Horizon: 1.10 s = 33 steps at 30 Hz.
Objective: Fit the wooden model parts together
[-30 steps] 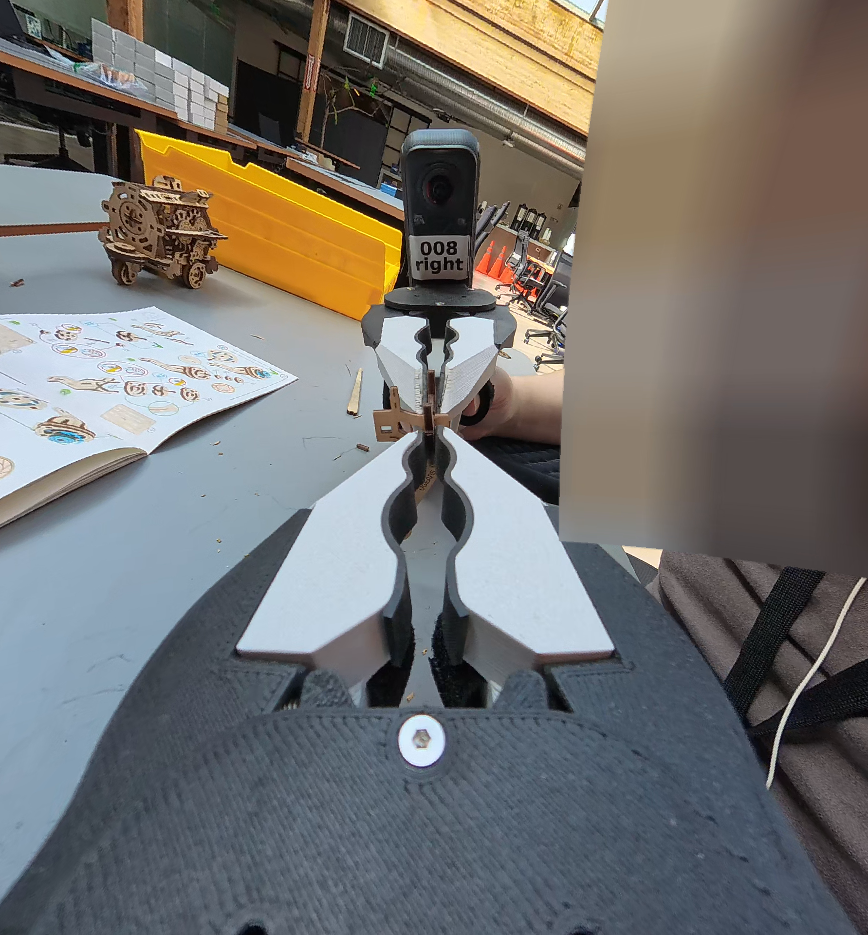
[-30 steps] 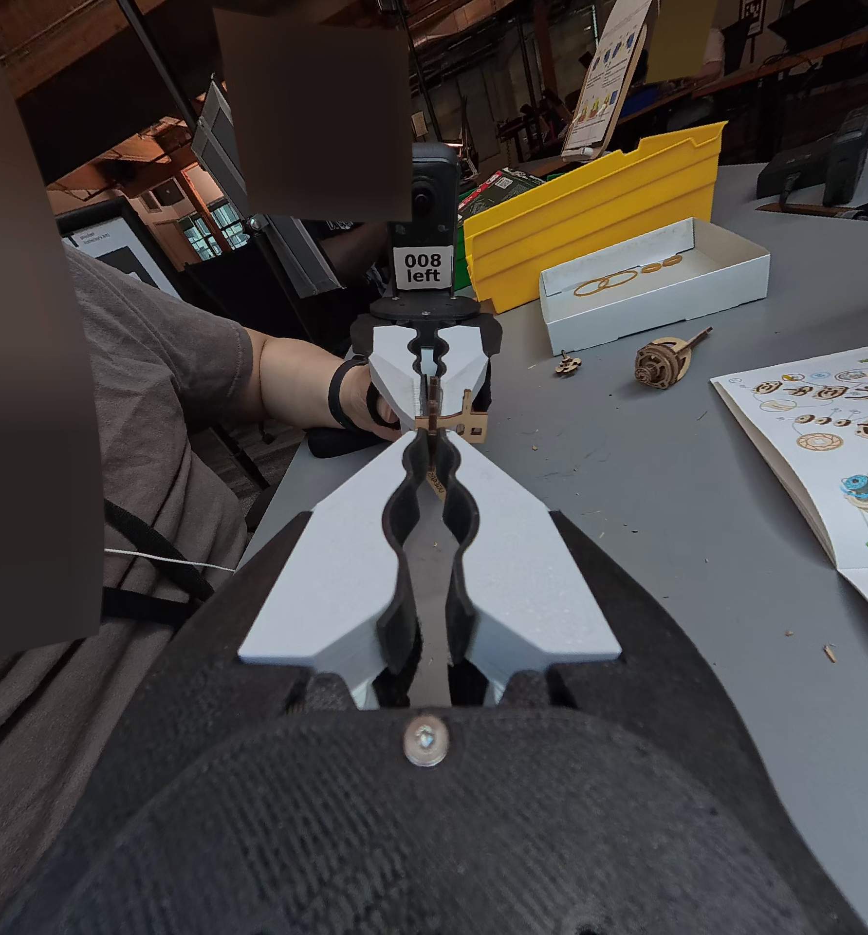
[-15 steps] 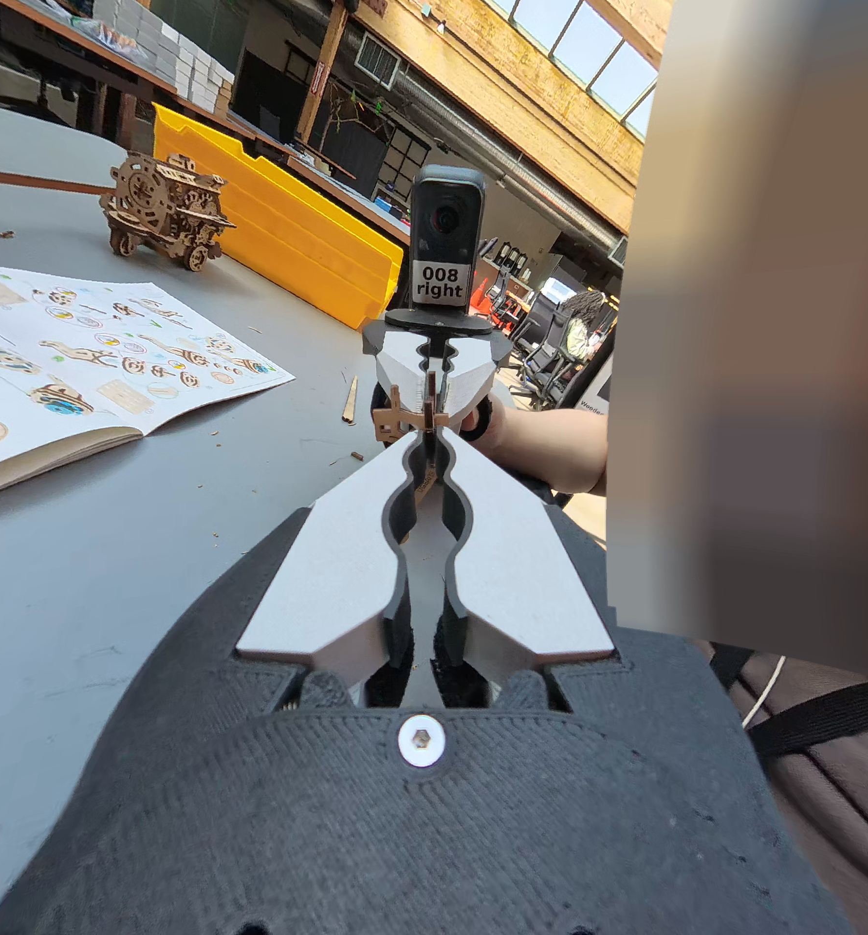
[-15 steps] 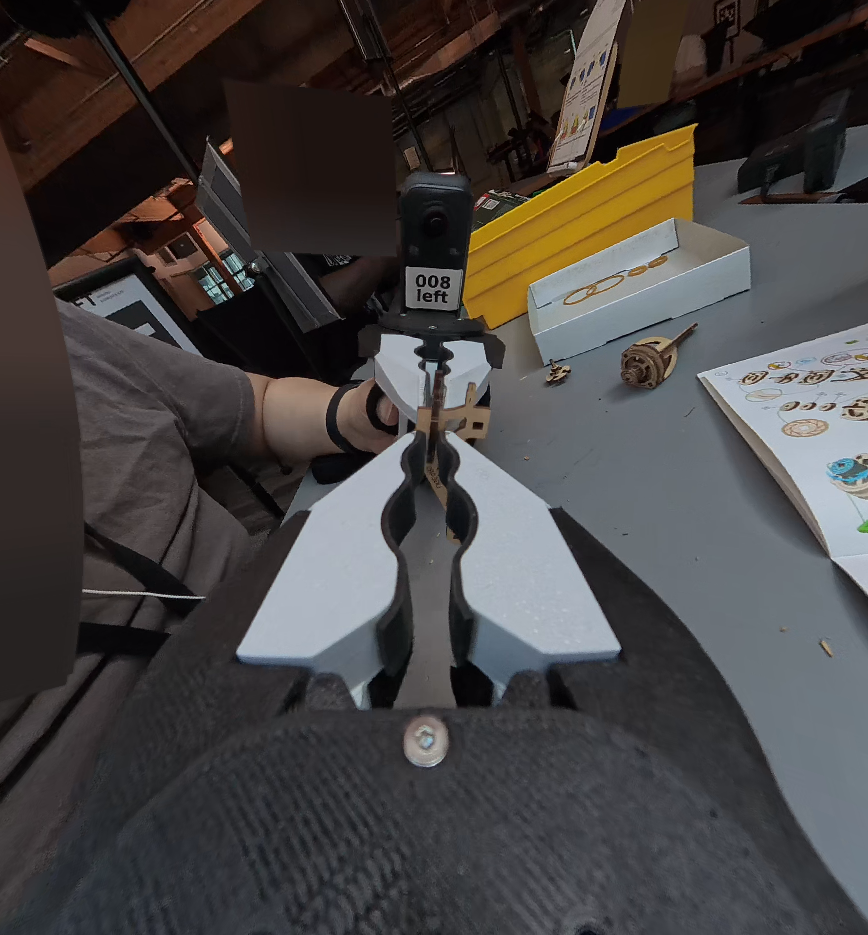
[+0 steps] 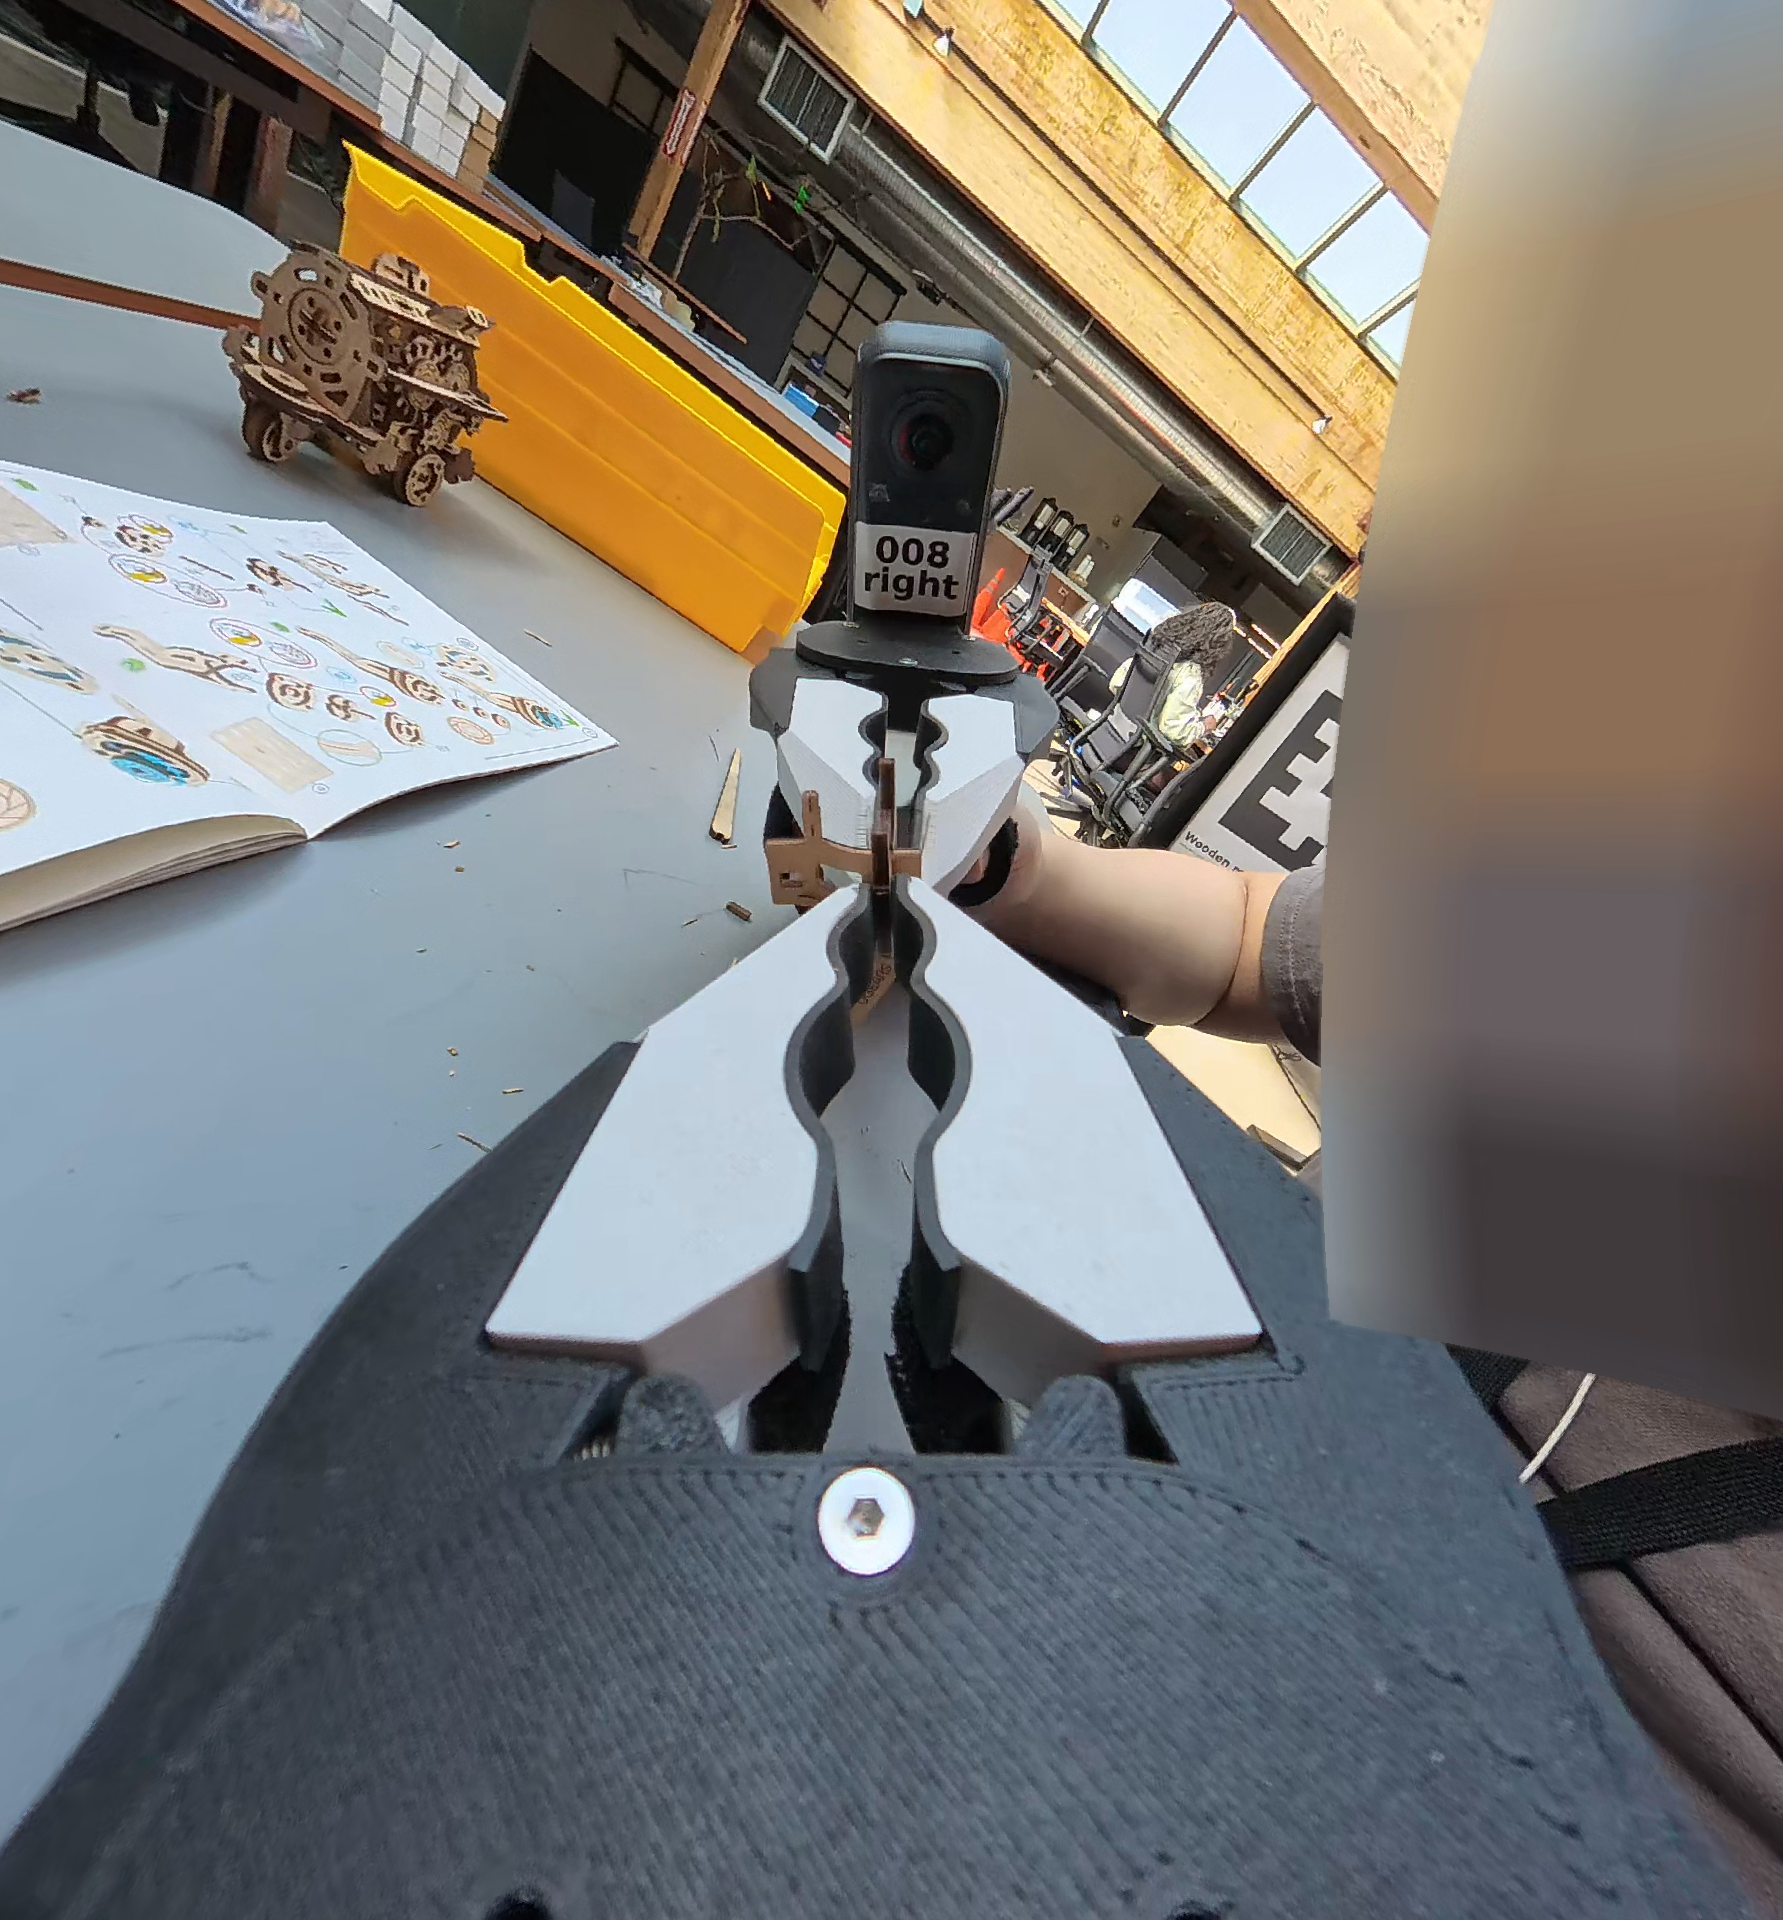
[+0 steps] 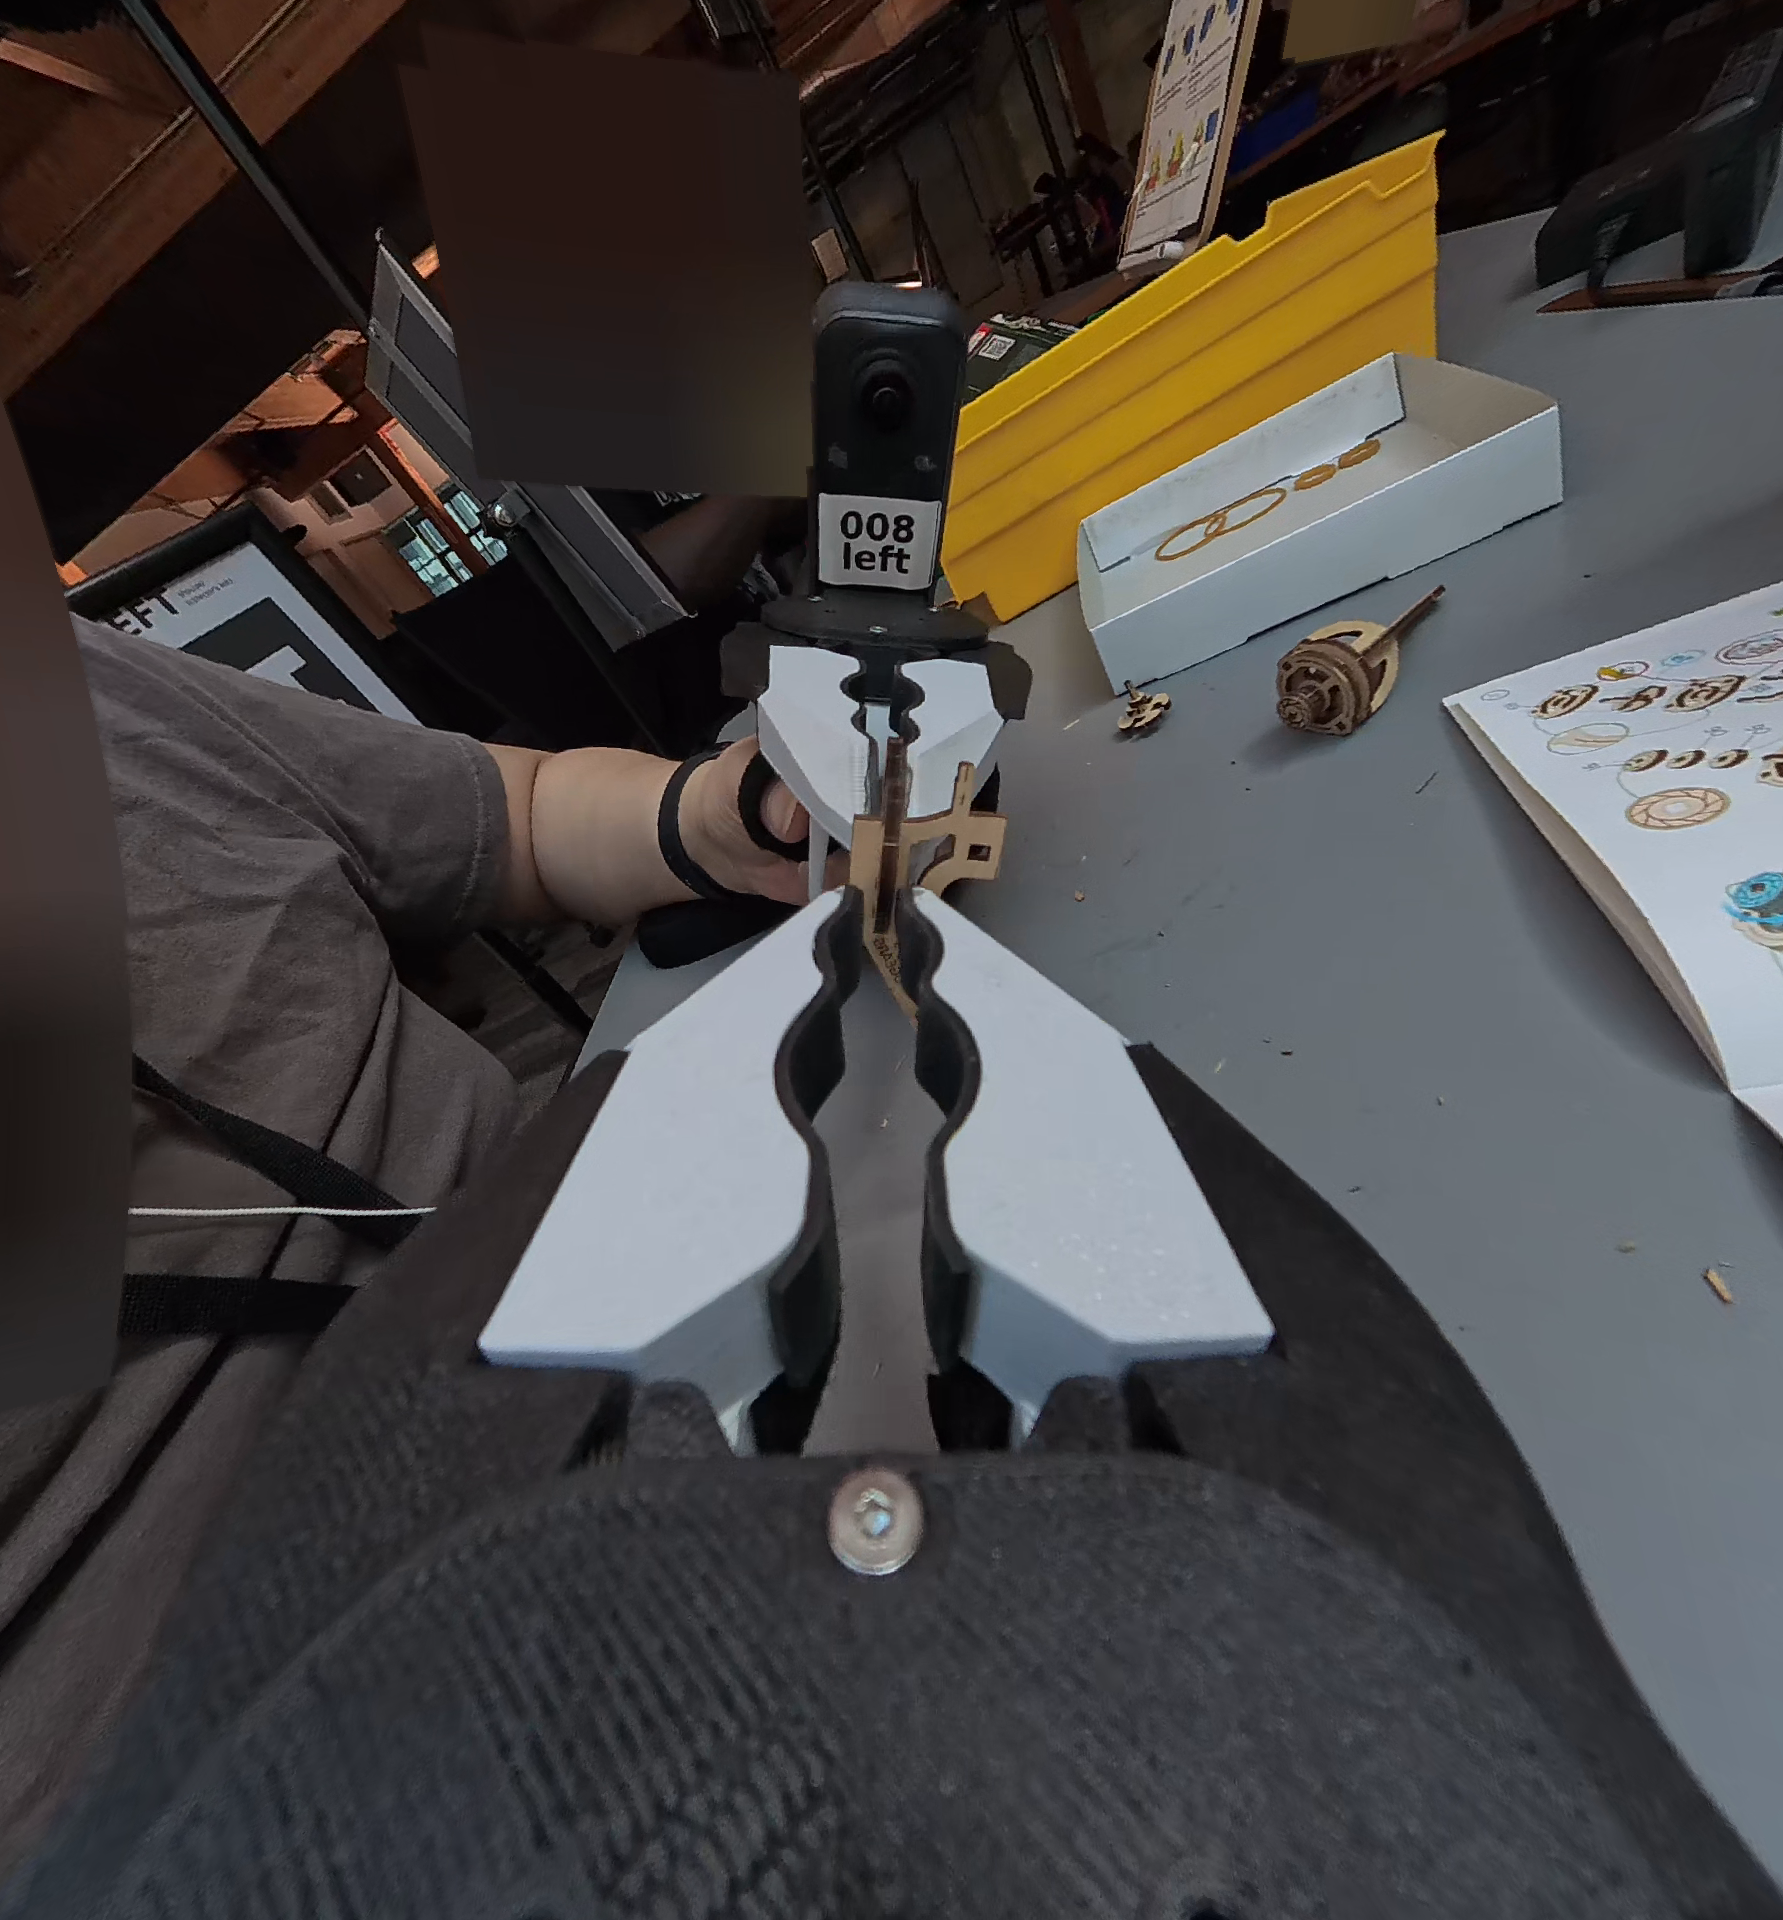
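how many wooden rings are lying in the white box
4: two large rings overlapping near the middle of the white box, and two small rings side by side toward its far end. The near wall may hide more.

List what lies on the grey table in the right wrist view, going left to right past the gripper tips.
Small wooden gear piece → round wooden hub with a stick axle → open white instruction booklet.
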Each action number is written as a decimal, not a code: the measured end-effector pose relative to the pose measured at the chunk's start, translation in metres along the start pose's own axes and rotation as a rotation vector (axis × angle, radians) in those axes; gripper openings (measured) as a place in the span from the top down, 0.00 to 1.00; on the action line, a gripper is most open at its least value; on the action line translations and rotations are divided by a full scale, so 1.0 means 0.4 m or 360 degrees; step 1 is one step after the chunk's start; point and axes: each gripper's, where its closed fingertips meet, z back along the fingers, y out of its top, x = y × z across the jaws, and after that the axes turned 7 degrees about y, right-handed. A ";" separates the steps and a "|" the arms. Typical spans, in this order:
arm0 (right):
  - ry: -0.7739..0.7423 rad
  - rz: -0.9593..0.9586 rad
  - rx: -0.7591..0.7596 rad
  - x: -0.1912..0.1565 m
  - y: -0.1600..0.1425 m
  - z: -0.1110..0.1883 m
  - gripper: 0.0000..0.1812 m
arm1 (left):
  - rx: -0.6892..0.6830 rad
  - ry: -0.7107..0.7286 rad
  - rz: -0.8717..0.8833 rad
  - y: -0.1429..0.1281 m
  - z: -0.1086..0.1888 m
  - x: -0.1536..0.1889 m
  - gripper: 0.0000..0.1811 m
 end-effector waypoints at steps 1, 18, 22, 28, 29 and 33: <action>0.0002 -0.0018 0.0019 0.001 0.004 0.003 0.99 | 0.0001 0.0005 -0.0004 0.000 0.001 -0.001 1.00; 0.0081 -0.0180 0.0101 0.003 0.018 0.012 0.99 | -0.0055 -0.0023 0.0058 -0.014 -0.007 0.000 1.00; 0.0063 -0.0185 0.0066 0.008 0.008 0.008 0.96 | -0.0054 -0.0041 0.0083 -0.013 -0.007 -0.001 1.00; 0.0066 -0.0184 0.0059 0.007 0.007 0.008 0.99 | -0.0066 -0.0043 0.0112 -0.014 -0.009 -0.007 1.00; 0.0083 -0.0204 0.0059 0.006 0.006 0.008 0.99 | -0.0065 -0.0044 0.0108 -0.014 -0.009 -0.006 1.00; 0.0075 -0.0197 0.0043 0.006 0.002 0.007 0.99 | -0.0064 -0.0042 0.0106 -0.015 -0.008 -0.006 1.00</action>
